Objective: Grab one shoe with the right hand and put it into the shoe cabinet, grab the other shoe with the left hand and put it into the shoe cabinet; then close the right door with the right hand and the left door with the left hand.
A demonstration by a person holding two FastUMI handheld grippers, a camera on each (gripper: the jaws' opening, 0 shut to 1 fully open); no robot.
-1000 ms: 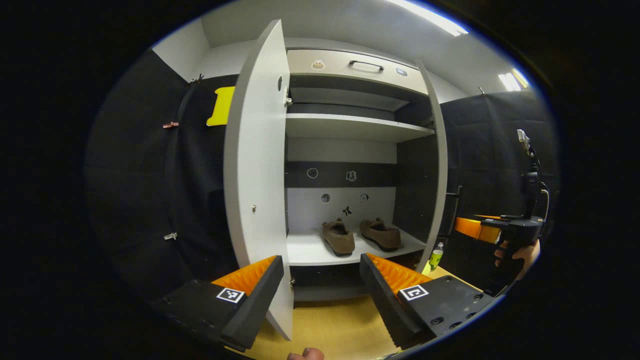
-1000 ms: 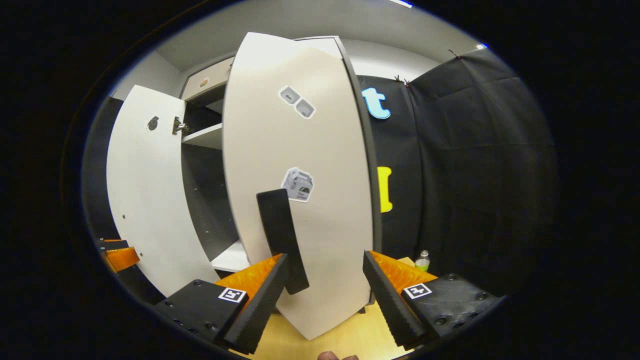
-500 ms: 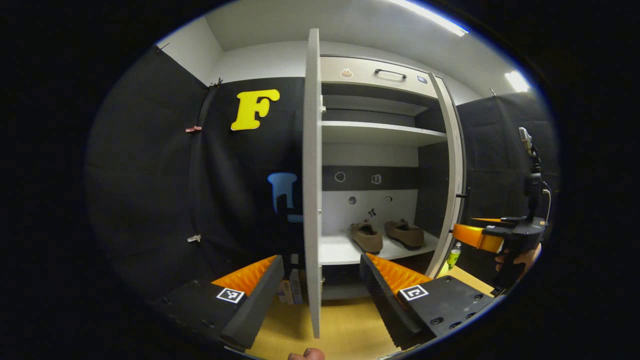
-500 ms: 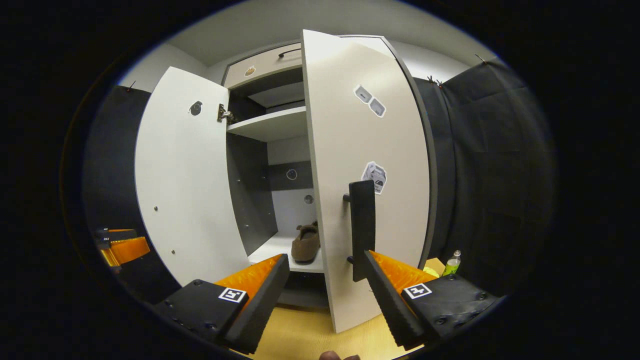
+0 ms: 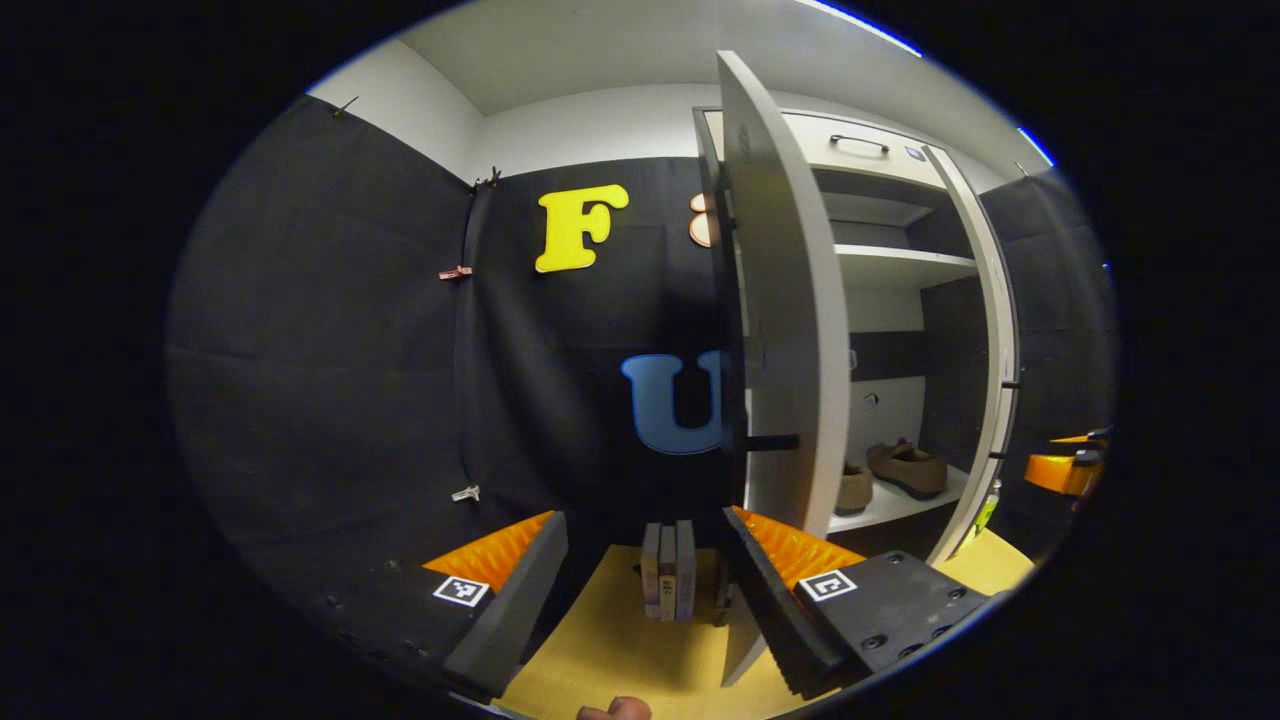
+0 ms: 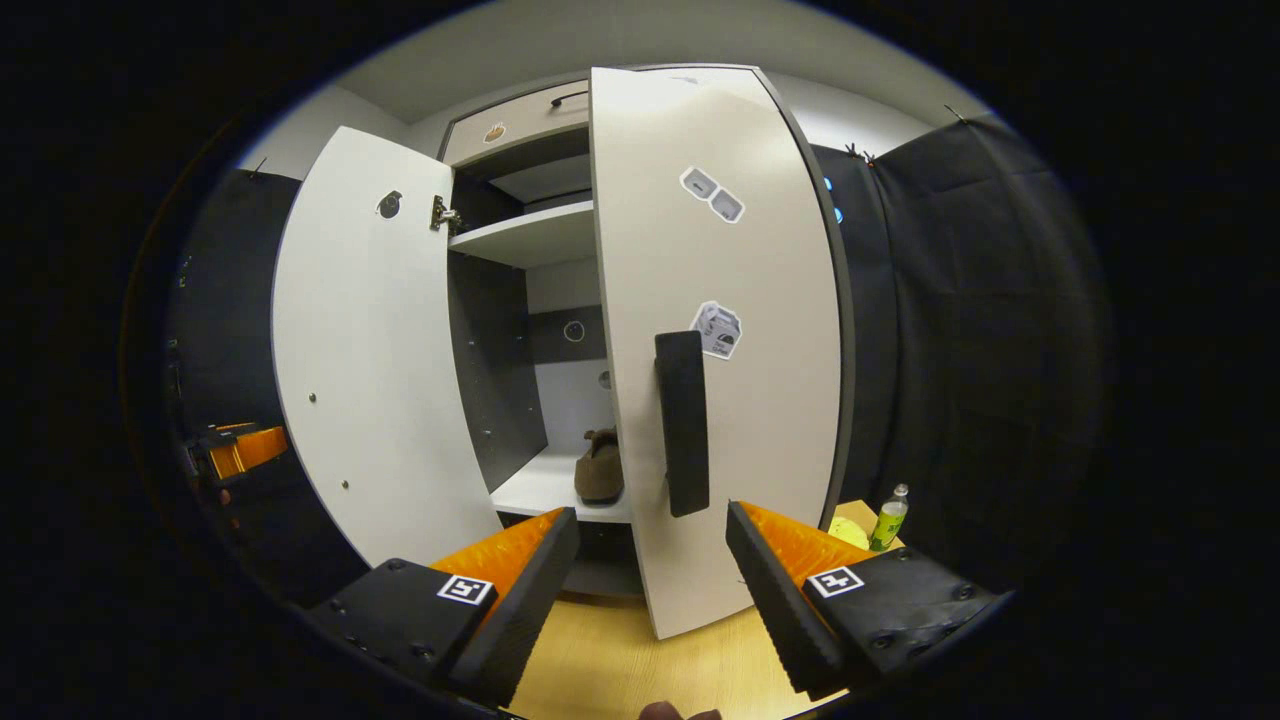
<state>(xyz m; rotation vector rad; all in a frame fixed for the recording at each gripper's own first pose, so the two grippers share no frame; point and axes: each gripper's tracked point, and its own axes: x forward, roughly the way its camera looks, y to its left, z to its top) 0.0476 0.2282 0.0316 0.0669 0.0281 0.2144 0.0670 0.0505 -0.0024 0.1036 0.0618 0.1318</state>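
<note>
Both brown shoes (image 5: 910, 467) stand on the low shelf (image 5: 885, 508) of the white shoe cabinet; one shoe (image 6: 600, 466) peeks past the right door's edge. Both doors hang ajar. The left door (image 5: 785, 330), with its dark handle (image 5: 770, 441), rises just right of my left gripper (image 5: 640, 590), which is open and empty. My right gripper (image 6: 650, 600) is also open and empty. It faces the outside of the right door (image 6: 745, 400), whose black handle (image 6: 682, 422) stands a little beyond and above its fingertips. The left door (image 6: 370, 340) shows at the left there.
A few thin books or boxes (image 5: 668, 570) stand on the yellowish floor (image 5: 620, 640) by the booth wall, left of the cabinet. A green bottle (image 6: 887, 518) and a yellow object (image 6: 848, 530) sit right of the cabinet. The other gripper (image 6: 240, 448) appears at far left.
My left gripper has swung left, from facing the cabinet's inside to the outer side of the left door. The right gripper has turned until the right door's handle sits between its fingers' lines.
</note>
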